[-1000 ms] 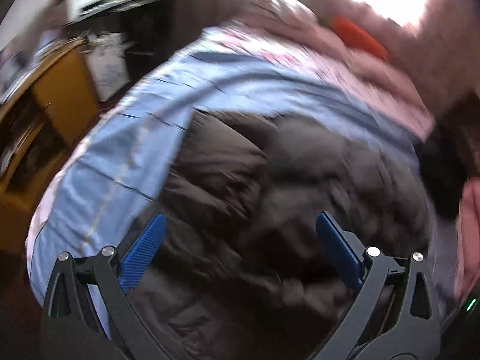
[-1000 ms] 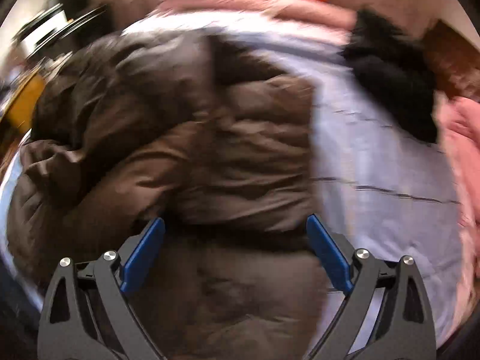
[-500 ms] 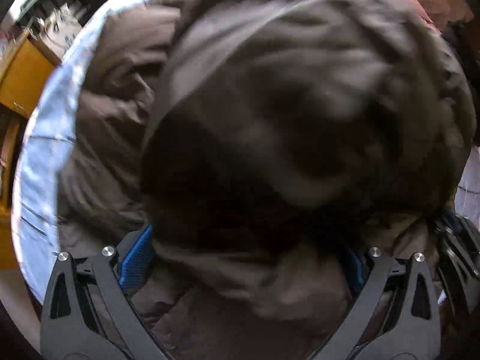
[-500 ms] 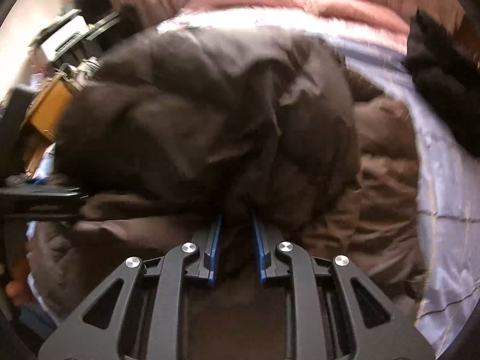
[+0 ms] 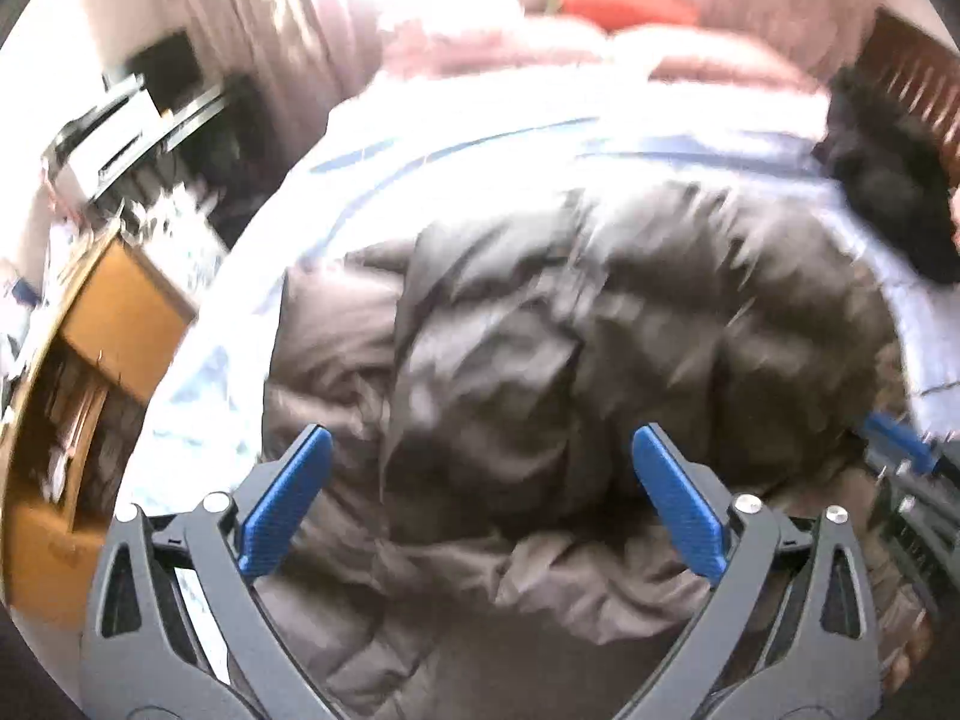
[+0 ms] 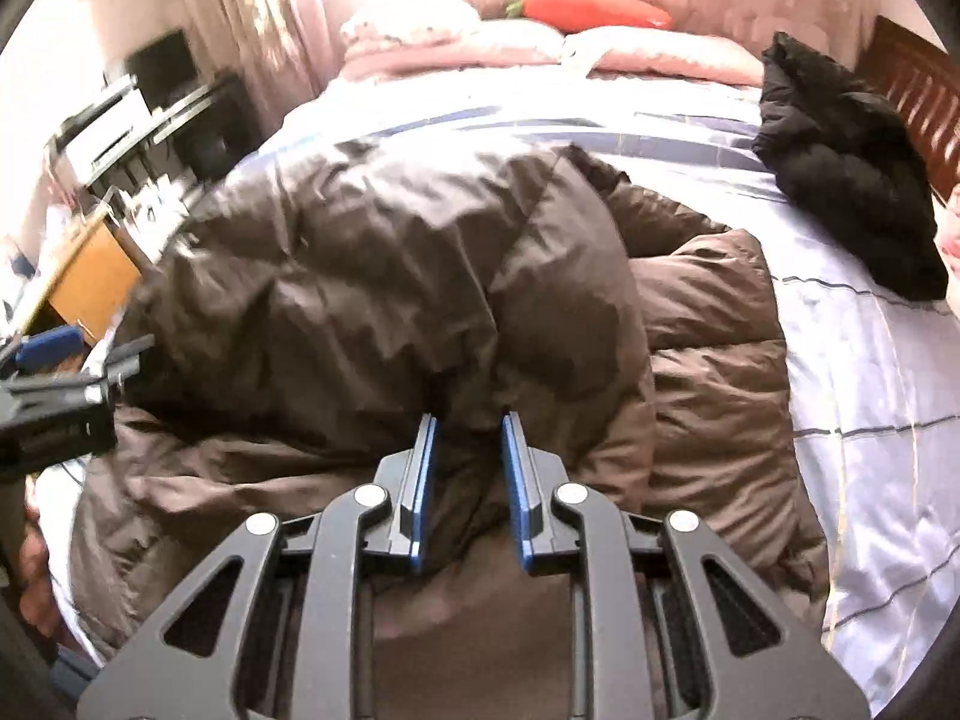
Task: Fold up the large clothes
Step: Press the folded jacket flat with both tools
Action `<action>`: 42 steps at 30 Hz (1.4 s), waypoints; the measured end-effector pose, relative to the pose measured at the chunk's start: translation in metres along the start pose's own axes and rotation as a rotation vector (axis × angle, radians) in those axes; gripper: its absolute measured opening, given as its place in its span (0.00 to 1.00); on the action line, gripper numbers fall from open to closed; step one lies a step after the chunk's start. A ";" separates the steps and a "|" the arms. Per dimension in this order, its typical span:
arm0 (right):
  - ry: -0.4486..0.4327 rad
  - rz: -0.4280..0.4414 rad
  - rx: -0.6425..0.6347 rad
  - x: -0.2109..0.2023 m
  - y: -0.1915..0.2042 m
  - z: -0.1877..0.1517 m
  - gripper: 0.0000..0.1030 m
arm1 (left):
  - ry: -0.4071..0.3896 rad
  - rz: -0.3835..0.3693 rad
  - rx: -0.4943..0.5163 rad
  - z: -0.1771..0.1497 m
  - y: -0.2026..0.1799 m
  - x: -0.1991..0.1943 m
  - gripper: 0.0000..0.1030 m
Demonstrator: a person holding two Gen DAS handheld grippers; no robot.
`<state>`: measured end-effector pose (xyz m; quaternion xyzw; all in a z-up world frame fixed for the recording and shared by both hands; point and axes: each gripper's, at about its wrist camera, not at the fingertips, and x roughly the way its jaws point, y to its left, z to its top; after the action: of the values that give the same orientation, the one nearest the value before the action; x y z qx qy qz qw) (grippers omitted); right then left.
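A large brown puffer jacket point(image 6: 372, 276) lies on the light blue bedcover point(image 6: 870, 396), its upper layer folded over toward the near edge. My right gripper point(image 6: 469, 420) is shut on a pinch of the jacket's fabric at the fold's near edge. In the left wrist view the same jacket point(image 5: 570, 324) fills the middle, blurred. My left gripper point(image 5: 480, 438) hangs over it with its jaws wide and its blue pads point(image 5: 288, 504) bare. The left gripper's tip point(image 6: 54, 348) shows at the left edge of the right wrist view, and the right gripper's tip point(image 5: 894, 450) shows at the right edge of the left wrist view.
A black garment point(image 6: 852, 180) is heaped at the bed's far right by a wooden headboard point(image 6: 918, 90). Pink pillows and an orange-red cushion point(image 6: 594, 6) lie at the head. A yellow cabinet point(image 5: 114, 324) and a cluttered desk point(image 5: 120, 132) stand left of the bed.
My right gripper went from wide open to shut on the jacket's fabric. Half a second ago the jacket draped over my left gripper's pads; now those pads are bare and the view has drawn back.
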<state>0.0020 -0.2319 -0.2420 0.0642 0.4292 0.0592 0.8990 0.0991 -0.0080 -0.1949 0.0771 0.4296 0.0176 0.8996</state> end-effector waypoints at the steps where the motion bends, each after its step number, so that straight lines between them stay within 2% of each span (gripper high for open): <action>1: -0.022 0.010 0.003 -0.003 0.001 0.001 0.20 | -0.015 -0.023 -0.001 0.002 -0.002 -0.003 0.91; 2: -0.040 0.012 -0.004 -0.004 0.000 0.002 0.20 | -0.016 -0.044 -0.001 0.005 -0.003 -0.002 0.78; 3: -0.067 -0.002 -0.012 -0.004 0.001 0.007 0.20 | 0.003 -0.070 0.001 0.007 -0.004 0.005 0.71; 5: -0.091 0.007 0.010 0.002 -0.006 0.022 0.20 | 0.069 -0.104 -0.012 0.010 -0.007 0.020 0.42; 6: -0.089 0.023 0.029 0.008 -0.012 0.028 0.20 | 0.108 -0.124 -0.036 0.010 -0.006 0.032 0.41; 8: -0.056 0.042 0.062 0.021 -0.019 0.029 0.20 | 0.138 -0.134 -0.066 0.009 -0.007 0.046 0.40; 12: 0.028 -0.003 0.050 0.052 -0.020 0.018 0.20 | 0.127 -0.090 0.017 0.009 -0.015 0.050 0.39; 14: 0.040 -0.013 0.051 0.057 -0.021 0.015 0.20 | 0.133 -0.077 0.039 0.005 -0.022 0.051 0.39; 21: 0.038 0.052 0.118 0.022 -0.020 0.018 0.22 | 0.126 -0.105 0.016 0.008 -0.018 0.039 0.40; 24: 0.053 0.080 0.089 0.004 -0.006 0.006 0.22 | 0.126 -0.132 0.015 0.005 -0.018 0.028 0.41; 26: 0.065 0.091 0.022 0.001 0.011 -0.002 0.22 | 0.130 -0.144 0.022 0.003 -0.020 0.024 0.41; 29: 0.082 0.060 -0.065 0.010 0.028 -0.010 0.22 | 0.150 -0.135 0.040 -0.001 -0.025 0.027 0.41; 33: 0.142 0.055 -0.046 0.037 0.026 -0.018 0.22 | 0.191 -0.120 0.041 -0.007 -0.027 0.042 0.43; 42: 0.166 0.027 -0.095 0.065 0.029 -0.022 0.22 | 0.228 -0.098 0.059 -0.015 -0.032 0.061 0.45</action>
<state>0.0241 -0.1919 -0.3005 0.0224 0.4982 0.0969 0.8613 0.1250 -0.0316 -0.2559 0.0802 0.5327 -0.0304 0.8419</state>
